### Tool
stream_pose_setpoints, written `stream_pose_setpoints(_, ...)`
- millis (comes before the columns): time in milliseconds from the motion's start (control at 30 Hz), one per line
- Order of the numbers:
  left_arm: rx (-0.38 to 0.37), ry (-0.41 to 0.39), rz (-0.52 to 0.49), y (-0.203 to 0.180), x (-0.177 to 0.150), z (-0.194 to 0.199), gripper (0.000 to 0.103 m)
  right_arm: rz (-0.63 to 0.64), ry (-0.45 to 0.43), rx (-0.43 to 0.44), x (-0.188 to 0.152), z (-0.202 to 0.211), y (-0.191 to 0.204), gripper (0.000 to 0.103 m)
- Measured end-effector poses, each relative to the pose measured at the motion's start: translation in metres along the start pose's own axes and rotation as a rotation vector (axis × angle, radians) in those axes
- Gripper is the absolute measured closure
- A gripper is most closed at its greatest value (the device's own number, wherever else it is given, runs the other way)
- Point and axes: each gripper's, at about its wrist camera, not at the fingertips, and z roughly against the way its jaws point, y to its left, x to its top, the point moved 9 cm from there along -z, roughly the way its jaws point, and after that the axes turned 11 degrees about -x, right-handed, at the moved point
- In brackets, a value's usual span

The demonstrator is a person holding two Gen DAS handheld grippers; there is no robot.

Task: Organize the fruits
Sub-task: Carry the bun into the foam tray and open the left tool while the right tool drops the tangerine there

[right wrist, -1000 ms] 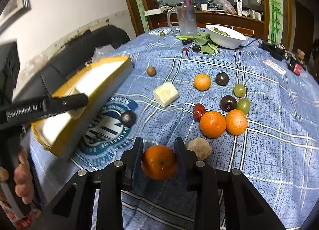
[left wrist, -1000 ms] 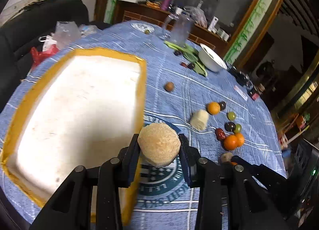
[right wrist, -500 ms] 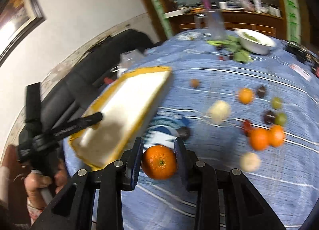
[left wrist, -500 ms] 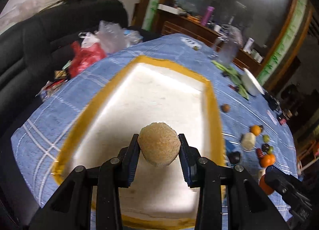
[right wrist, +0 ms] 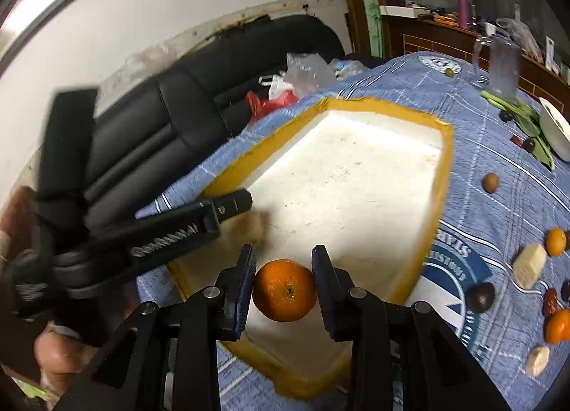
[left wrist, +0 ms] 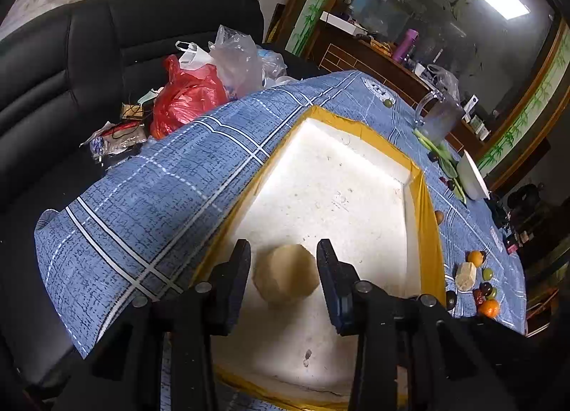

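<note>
**Two grippers, two fruits over one foam tray**

Hovering over a white foam tray (left wrist: 356, 197) w/ yellow-taped rim, both grippers work above a table in a blue checked cloth (left wrist: 149, 204). The left gripper (left wrist: 284, 261) has its fingers spread wider than the tan, rough-skinned round fruit (left wrist: 286, 275) between them; a gap shows on each side, so the fruit looks loose, blurred, low over the tray floor near the near-left corner. The right gripper (right wrist: 284, 265) has its fingers closed onto 1 orange (right wrist: 285, 290), pads touching both sides, held over the tray's near edge.

Count in the right wrist view, on the cloth right of the tray: 2 more oranges (right wrist: 555, 242), 1 small brown round fruit (right wrist: 491, 182), 2 pale peeled chunks (right wrist: 529, 266), 1 dark round fruit (right wrist: 480, 297) beside the printed emblem, 1 red date-like fruit (right wrist: 550, 301). Farther back: 1 white bowl (right wrist: 555, 133), 1 clear jug (right wrist: 504, 69), green leaves (right wrist: 513, 110), 1 purple bottle (right wrist: 462, 8) on the sideboard. Plastic bags, 1 red (left wrist: 185, 97) and some clear, sit on a black sofa (left wrist: 71, 65).

Writing: the left gripper's arm carries white lettering, too blurred to read. The cloth's round blue emblem (right wrist: 449, 268) shows upside-down letters, "STAR…" approx.; rest unclear.
</note>
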Motion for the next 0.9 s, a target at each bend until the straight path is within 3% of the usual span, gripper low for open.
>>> stream_pose_setpoints(267, -0.081, -0.040, 0.059, 0.004, 0.008, 0.013, 0.048, 0.047, 0.010, -0.047, -0.005, -0.019, 0.009, 0.065)
stream_pose_setpoints(300, -0.087, -0.046, 0.062, 0.004, 0.009, 0.015, 0.046, 0.047, 0.006, -0.049, -0.005, -0.020, 0.009, 0.062)
stream_pose_setpoints(367, -0.091, -0.057, 0.064, 0.002, 0.009, 0.018, 0.039, 0.039, -0.008, -0.053, -0.001, -0.017, 0.006, 0.043)
stream_pose_setpoints(433, -0.087, -0.068, 0.062, 0.000, 0.010, 0.021, 0.034, 0.027, -0.029, -0.060, 0.001, -0.012, 0.002, 0.040)
stream_pose_setpoints(667, -0.089, -0.065, 0.059, -0.011, 0.007, 0.025, 0.032, -0.022, -0.068, -0.086, 0.002, 0.012, -0.018, 0.040)
stream_pose_setpoints(900, -0.086, -0.043, -0.032, -0.047, -0.005, 0.030, 0.032, -0.089, -0.117, -0.123, -0.016, 0.051, -0.056, 0.037)
